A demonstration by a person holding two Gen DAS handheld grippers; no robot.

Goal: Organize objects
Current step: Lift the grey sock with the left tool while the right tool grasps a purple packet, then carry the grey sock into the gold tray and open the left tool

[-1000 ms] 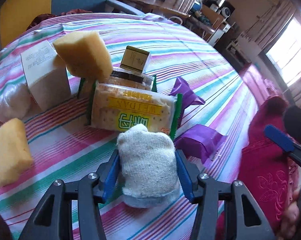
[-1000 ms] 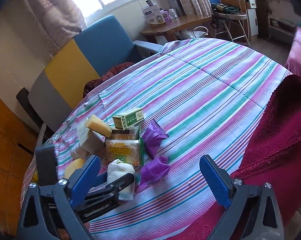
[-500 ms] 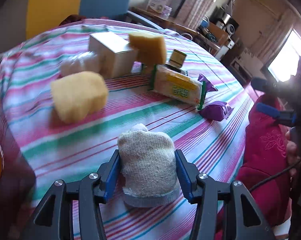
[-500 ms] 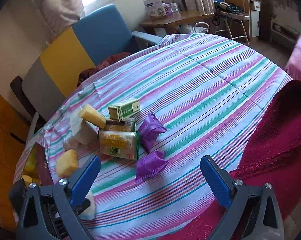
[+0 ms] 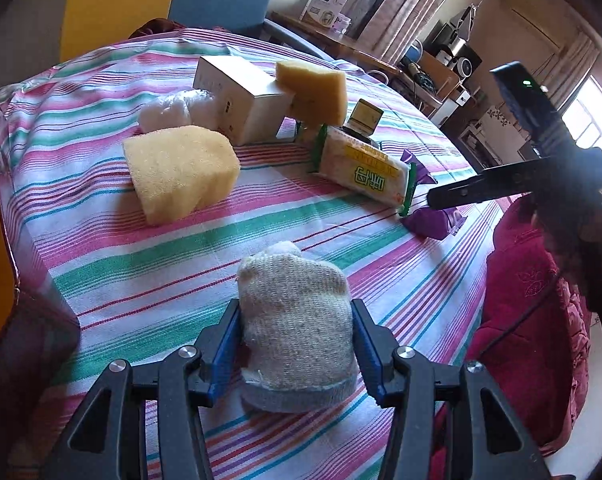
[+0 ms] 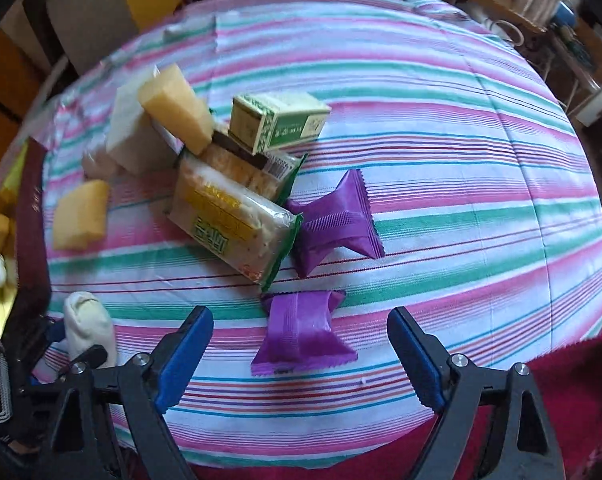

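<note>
My left tongs [image 5: 297,344] are clenched on a rolled beige sock [image 5: 297,316], both blue pads pressed into its sides, low in the middle of the left wrist view. The sock stands upright between them over the striped cloth [image 5: 261,220] that covers the bench. In the right wrist view the same sock [image 6: 91,322] shows at the lower left edge, well apart from the pile.

My right tongs [image 6: 301,356] are released, the jaws wide but just now closing in a little, with nothing pressed between them. They point steeply down at a purple sachet [image 6: 301,332] that lies flat on the cloth between the two blue pads, touching neither.

Just above it in that view lies a second purple sachet [image 6: 337,220], its left end against a cracker pack [image 6: 229,216] with green ends. Behind the pack a green and cream carton [image 6: 281,120] rests on another dark-labelled packet. A yellow sponge [image 6: 177,108] leans on a white box [image 6: 131,140] at the upper left of the pile, and a second yellow sponge [image 6: 81,220] lies alone at the left. A small white plastic-wrapped bundle [image 5: 177,108] sits beside the white box in the left wrist view.

A dark red fabric [image 6: 561,368] lies along the lower right edge of the cloth.
</note>
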